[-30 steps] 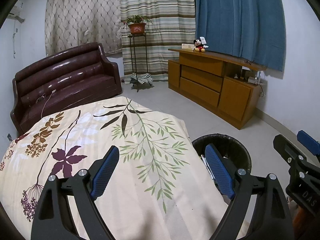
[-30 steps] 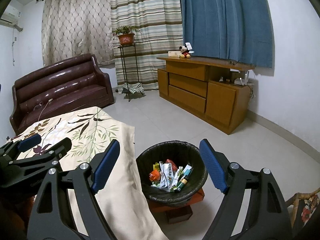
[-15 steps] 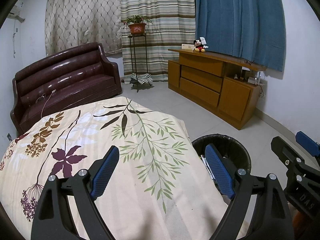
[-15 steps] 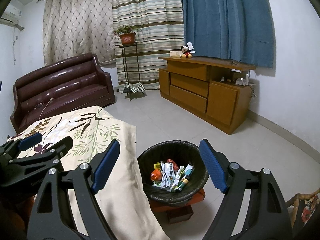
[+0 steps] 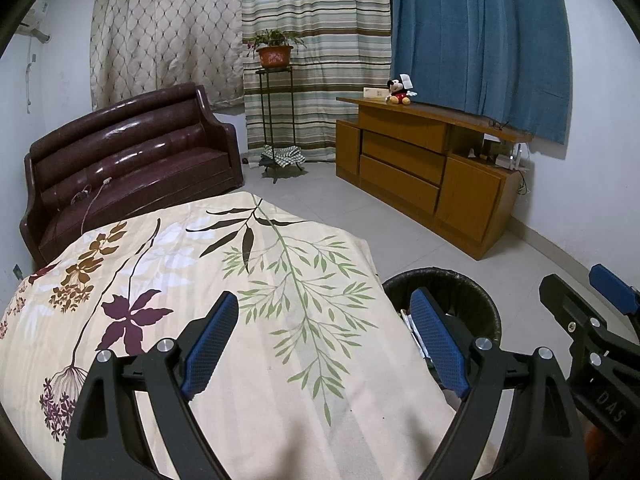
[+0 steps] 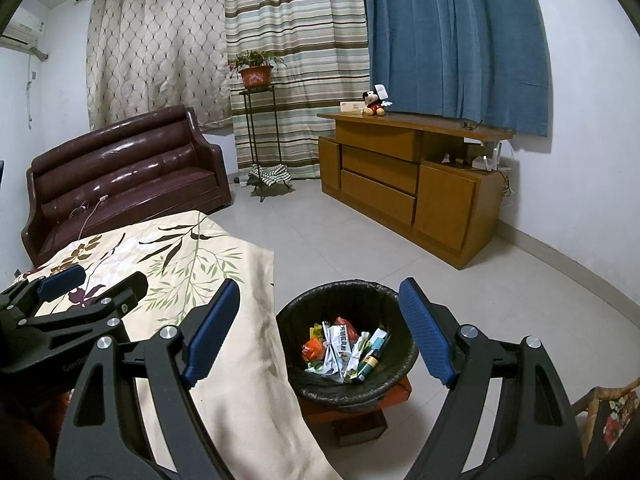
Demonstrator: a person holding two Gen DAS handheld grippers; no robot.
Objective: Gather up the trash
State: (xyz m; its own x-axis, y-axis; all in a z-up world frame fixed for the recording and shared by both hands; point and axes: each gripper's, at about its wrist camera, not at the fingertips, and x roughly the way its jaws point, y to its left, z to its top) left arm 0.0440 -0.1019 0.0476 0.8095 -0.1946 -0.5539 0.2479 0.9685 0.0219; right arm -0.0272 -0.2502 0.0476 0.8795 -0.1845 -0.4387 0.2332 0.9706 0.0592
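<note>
A cream tablecloth (image 5: 256, 320) printed with leaves and purple flowers is draped over the table and fills most of the left wrist view, with its edge hanging down toward a pale tiled floor (image 6: 352, 240). Around the room, a glossy dark brown leather sofa (image 5: 124, 168) can be seen at 10 o'clock, a potted plant (image 6: 255, 70) on a thin metal stand at 12 against the striped curtain (image 6: 296, 60), and a wooden sideboard (image 6: 408, 184) at 2 o'clock with a Mickey Mouse plush (image 6: 375, 103) sat on top in front of a blue curtain (image 5: 480, 40). The trash bin (image 6: 296, 372), lined with a black bag, is parked just beside the hanging cloth at about 6 o'clock in the right wrist view, perched on what looks like a small reddish stand. The trash (image 6: 346, 350) is already piled inside it: crumpled printed wrappers, something orange, a small green tube. The right gripper (image 6: 320, 332) is held above the bin with its blue-padded jaws spread wide and nothing pinched between them. The left gripper (image 5: 326, 342) is held over the tablecloth, jaws likewise spread wide and gripping nothing, and the bin rim is partly hidden behind its right finger. Whether either tool touches the cloth can't be told.
</note>
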